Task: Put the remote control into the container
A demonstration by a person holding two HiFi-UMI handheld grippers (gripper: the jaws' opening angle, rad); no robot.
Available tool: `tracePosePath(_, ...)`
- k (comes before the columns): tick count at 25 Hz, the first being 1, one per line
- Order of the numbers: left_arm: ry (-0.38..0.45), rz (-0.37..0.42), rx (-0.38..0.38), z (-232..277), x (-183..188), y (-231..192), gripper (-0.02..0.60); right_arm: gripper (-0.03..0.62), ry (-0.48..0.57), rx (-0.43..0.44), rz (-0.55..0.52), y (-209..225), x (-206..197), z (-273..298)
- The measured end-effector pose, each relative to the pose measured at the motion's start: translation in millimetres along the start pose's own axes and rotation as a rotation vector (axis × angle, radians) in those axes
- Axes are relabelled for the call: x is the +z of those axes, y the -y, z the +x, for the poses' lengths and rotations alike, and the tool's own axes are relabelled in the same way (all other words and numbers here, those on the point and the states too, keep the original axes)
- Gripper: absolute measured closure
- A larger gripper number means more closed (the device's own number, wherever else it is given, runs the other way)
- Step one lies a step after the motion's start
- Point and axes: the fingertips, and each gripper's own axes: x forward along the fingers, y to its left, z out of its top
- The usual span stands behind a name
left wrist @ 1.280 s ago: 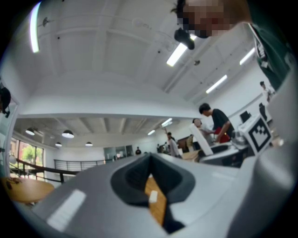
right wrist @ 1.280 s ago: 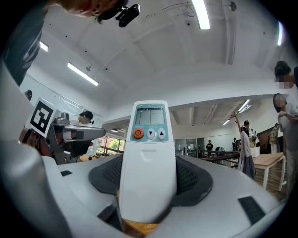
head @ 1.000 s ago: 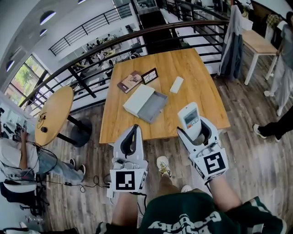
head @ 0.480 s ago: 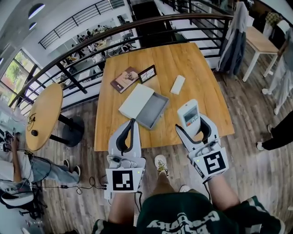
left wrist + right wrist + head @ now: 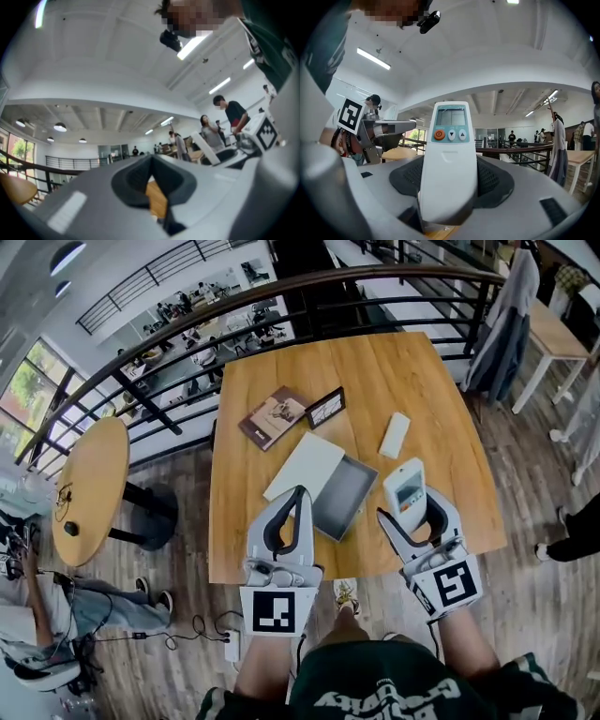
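My right gripper (image 5: 411, 519) is shut on a white remote control (image 5: 405, 487) with a small screen and an orange button; the remote stands upright out of the jaws (image 5: 449, 154). It hangs over the near right part of the wooden table (image 5: 431, 381). The open grey container (image 5: 349, 493) lies mid-table, just left of the remote, with its white lid (image 5: 305, 465) beside it. My left gripper (image 5: 298, 498) is shut and holds nothing; its tip is by the container's near left edge. In the left gripper view the jaws (image 5: 151, 159) meet, with only table wood showing behind them.
A second white slab (image 5: 395, 434) lies on the table beyond the remote. A brown book (image 5: 273, 415) and a small dark frame (image 5: 326, 407) lie at the far left. A dark railing (image 5: 187, 324) runs behind the table, a round table (image 5: 89, 488) stands left, and a jacket (image 5: 506, 329) hangs at the right.
Both grippers have moved forward, from the table's near edge to over the table. The remote is now beside the container and the left tip is at its near edge.
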Motion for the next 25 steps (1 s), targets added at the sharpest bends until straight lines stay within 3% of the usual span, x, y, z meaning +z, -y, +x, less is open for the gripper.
tracePosePath(9, 0.001, -0.015, 0.023, 28.5, -13.2, -65.5, 0.580, 0.298, 0.019, 0.029, 0.004, -4.8, 16.2, 69.8)
tracePosePath(25, 0.013, -0.026, -0.022, 68.0, -32.2, -113.2, 0.580, 0.298, 0.052, 0.044, 0.029, -10.4, 27.9, 148.6)
